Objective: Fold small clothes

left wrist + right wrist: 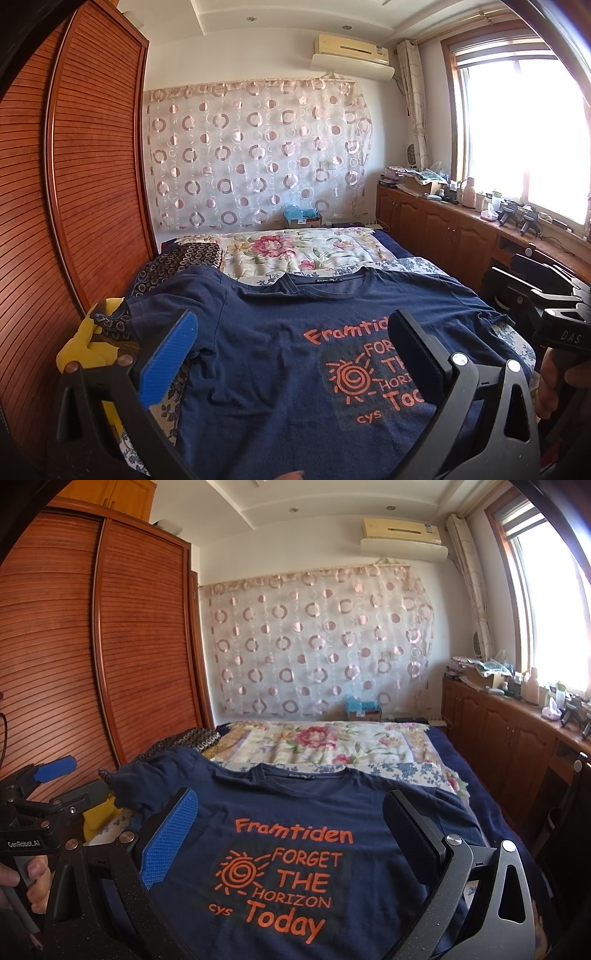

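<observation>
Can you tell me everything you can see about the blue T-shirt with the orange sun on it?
The T-shirt is dark navy, soft cotton by its look, and lies flat and face up on the bed, neck pointing to the far wall. Orange print shows a spiral sun and the words "Framtiden, Forget the Horizon Today, cys". A small label sits inside the round collar. One sleeve is rumpled toward the wardrobe side. It is unfolded, and neither open tool grips it.

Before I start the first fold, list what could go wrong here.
1. The navy T-shirt lies flat, but its left sleeve is bunched near the yellow object; folding now may trap wrinkles.
2. The left tool and right tool are both open above the cloth; a shallow pinch could also catch the floral bedsheet underneath.
</observation>
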Tool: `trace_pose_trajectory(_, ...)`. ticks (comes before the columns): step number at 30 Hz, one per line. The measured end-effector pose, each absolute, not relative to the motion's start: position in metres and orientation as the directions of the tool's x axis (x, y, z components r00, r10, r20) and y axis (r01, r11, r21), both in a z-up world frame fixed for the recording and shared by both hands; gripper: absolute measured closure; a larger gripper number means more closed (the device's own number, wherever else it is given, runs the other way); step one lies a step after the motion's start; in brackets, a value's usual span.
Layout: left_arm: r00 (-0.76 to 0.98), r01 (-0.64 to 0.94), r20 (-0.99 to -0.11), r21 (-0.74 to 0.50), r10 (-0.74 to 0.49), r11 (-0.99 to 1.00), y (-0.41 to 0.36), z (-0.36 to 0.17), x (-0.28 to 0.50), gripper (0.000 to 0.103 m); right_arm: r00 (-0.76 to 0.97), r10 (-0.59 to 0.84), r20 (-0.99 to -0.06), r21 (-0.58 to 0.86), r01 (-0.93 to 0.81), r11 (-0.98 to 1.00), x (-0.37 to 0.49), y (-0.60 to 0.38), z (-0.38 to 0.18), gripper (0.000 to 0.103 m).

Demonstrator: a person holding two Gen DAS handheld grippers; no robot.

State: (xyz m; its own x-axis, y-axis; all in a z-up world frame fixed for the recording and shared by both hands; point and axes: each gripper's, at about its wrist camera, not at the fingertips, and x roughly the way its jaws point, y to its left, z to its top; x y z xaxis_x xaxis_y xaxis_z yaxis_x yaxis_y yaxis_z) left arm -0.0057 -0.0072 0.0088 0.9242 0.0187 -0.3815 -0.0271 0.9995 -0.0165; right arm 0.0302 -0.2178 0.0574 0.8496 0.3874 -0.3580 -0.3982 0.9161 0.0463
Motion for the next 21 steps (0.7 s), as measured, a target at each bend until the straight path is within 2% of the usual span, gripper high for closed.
trace_pose_trajectory(15, 0.924, -0.03, -0.382, -0.014, 0.023, 0.999, -0.007, 0.011, -0.008, 0.0, 0.848, 0.391, -0.359, 0.05, -0.401, 0.915, 0.031, -0.211, 0.059, 0.001)
trace_pose_trajectory(21, 0.918, -0.059, -0.393, -0.012, 0.05, 0.998, 0.002, -0.004, -0.002, 0.0, 0.847, 0.386, -0.367, 0.034, -0.402, 0.915, 0.032, -0.204, 0.054, 0.001)
